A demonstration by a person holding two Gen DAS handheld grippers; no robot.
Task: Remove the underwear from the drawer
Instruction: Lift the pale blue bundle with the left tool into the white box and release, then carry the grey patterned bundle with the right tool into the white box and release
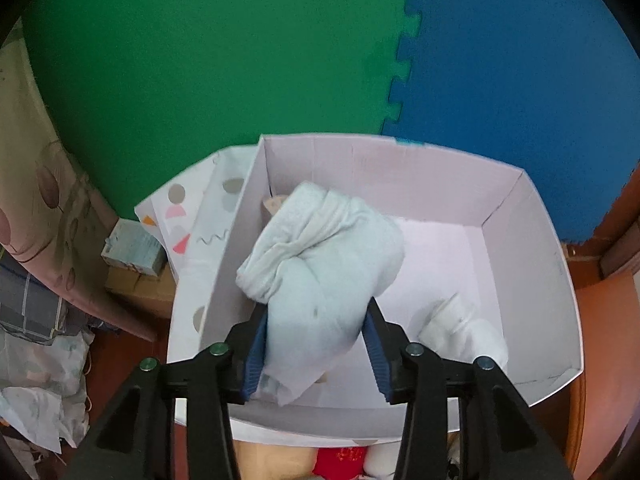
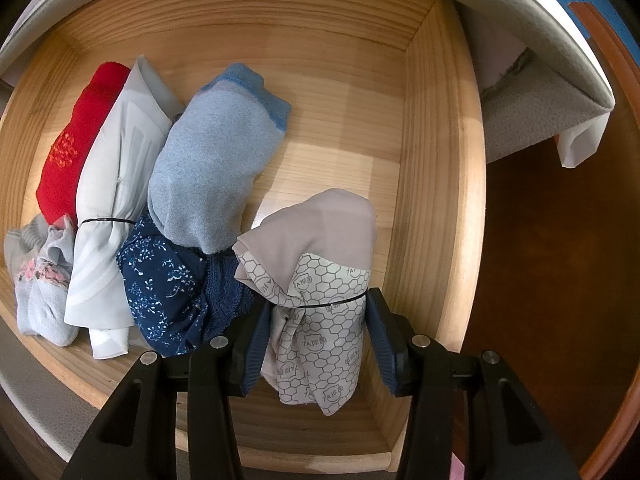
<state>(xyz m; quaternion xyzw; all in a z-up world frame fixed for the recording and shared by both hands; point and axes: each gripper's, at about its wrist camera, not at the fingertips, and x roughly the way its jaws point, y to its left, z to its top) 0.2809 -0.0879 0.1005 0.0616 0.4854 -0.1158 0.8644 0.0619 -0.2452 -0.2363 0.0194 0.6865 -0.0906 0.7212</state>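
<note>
In the left wrist view my left gripper (image 1: 316, 340) is shut on a pale blue-white rolled underwear (image 1: 320, 264) and holds it over a white cardboard box (image 1: 532, 248). Another white bundle (image 1: 464, 332) lies in the box at the right. In the right wrist view my right gripper (image 2: 316, 340) is closed around a grey and honeycomb-print underwear bundle (image 2: 316, 280) tied with a black band, at the right side of the wooden drawer (image 2: 436, 184). Left of it lie light blue (image 2: 212, 160), navy floral (image 2: 176, 284), pale grey (image 2: 108, 208) and red (image 2: 76, 140) underwear.
Green (image 1: 220, 60) and blue (image 1: 520, 60) foam mats lie beyond the box. A patterned sheet (image 1: 192, 216) and small cartons (image 1: 132, 252) sit left of the box. Grey socks (image 2: 40, 280) lie at the drawer's far left. Brown floor (image 2: 560, 260) is to the drawer's right.
</note>
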